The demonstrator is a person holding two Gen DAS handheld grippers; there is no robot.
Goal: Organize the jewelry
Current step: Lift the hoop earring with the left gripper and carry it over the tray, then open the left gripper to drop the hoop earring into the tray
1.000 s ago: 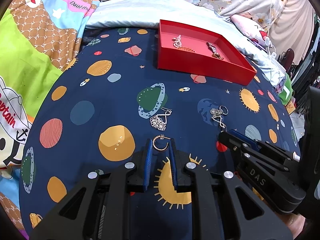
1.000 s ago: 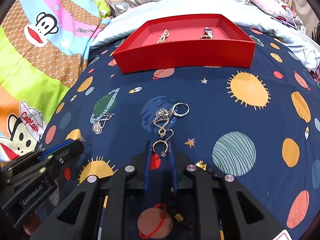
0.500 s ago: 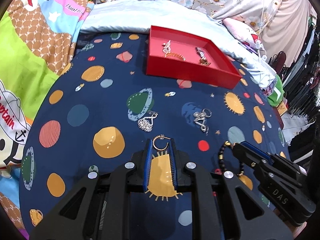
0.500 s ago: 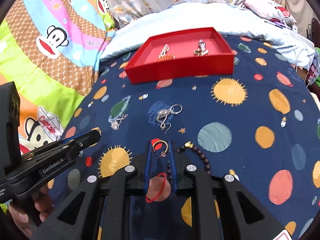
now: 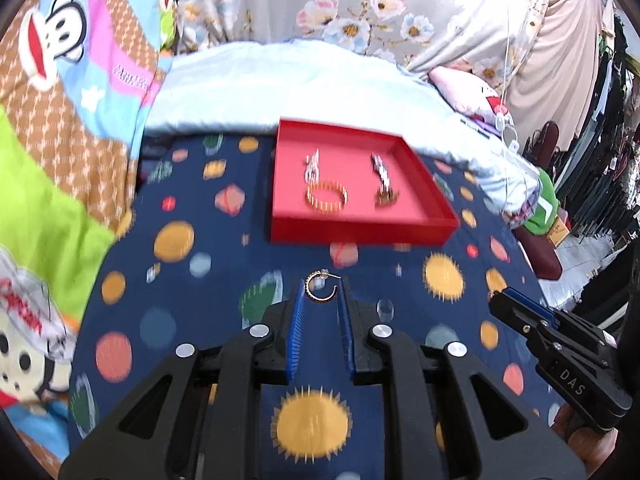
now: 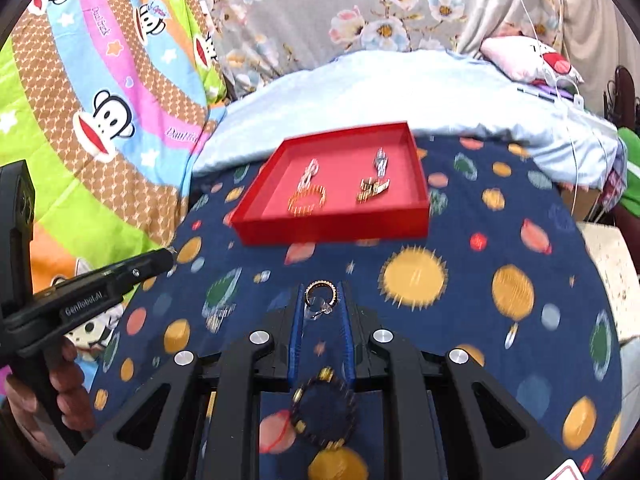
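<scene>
My left gripper (image 5: pixel 321 292) is shut on a gold hoop earring (image 5: pixel 320 289) and holds it above the bedspread, short of the red tray (image 5: pixel 360 232). My right gripper (image 6: pixel 320 298) is shut on a matching gold hoop earring (image 6: pixel 320 292), also raised in front of the red tray (image 6: pixel 332 226). The tray holds a gold spiked bangle (image 5: pixel 326 197), a silver piece (image 5: pixel 312 166) and a watch-like bracelet (image 5: pixel 382 178). A dark beaded bracelet (image 6: pixel 324 410) lies on the spread under the right gripper. The right gripper shows at the right of the left wrist view (image 5: pixel 496 300).
The navy planet-print bedspread (image 5: pixel 192 280) covers the bed. A light blue quilt (image 5: pixel 280 80) lies behind the tray. A monkey-print blanket (image 6: pixel 100 100) rises at the left. A silver necklace (image 6: pixel 218 314) lies left of the right gripper. The bed edge drops off at right.
Both grippers have lifted with their earrings and moved forward toward the red tray. The loose silver pieces on the spread have dropped out of the left wrist view.
</scene>
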